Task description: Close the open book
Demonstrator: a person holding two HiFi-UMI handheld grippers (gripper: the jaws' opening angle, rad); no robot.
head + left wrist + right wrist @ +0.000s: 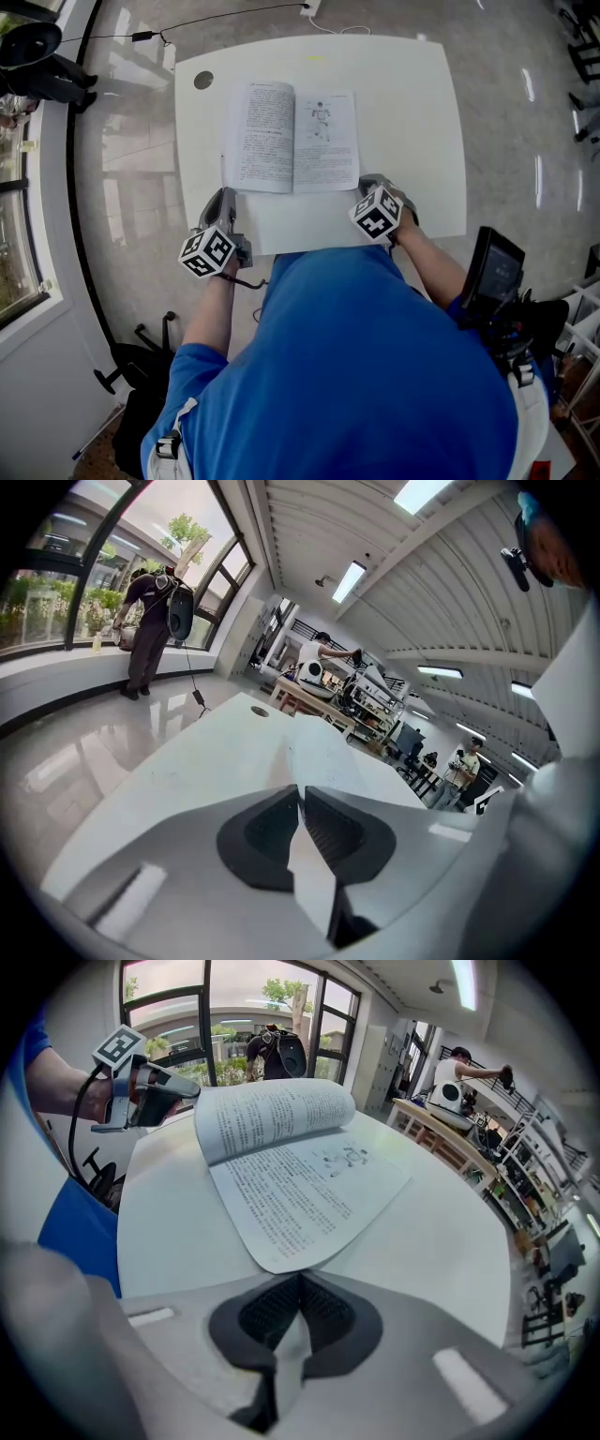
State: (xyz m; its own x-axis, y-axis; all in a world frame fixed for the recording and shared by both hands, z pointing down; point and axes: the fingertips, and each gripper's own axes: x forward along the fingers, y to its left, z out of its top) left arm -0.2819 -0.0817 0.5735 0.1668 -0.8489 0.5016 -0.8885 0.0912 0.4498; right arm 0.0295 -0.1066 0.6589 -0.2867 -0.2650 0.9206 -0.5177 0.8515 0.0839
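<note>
Book (291,136) open on surface (412,112), pages light, floppy; lift outer edge. Left gripper (225,195), right gripper (366,181) closed, seemingly empty.

Book (292,139): matt printed paper. Table (412,122): smooth, white, low sheen. Floor (131,150), at table's 9 o'clock: glossy, reflective. Right gripper (298,1288): matt grey plastic; pads (323,1314) black, ribbed.

The print on the open book's (292,137) pages is too small to read from the head view, and its cover lies hidden beneath them. The person's blue shirt (347,356) covers the middle of the table's (417,122) near edge. In the left gripper view the book shows only as a pale rise beyond the jaws.
</note>
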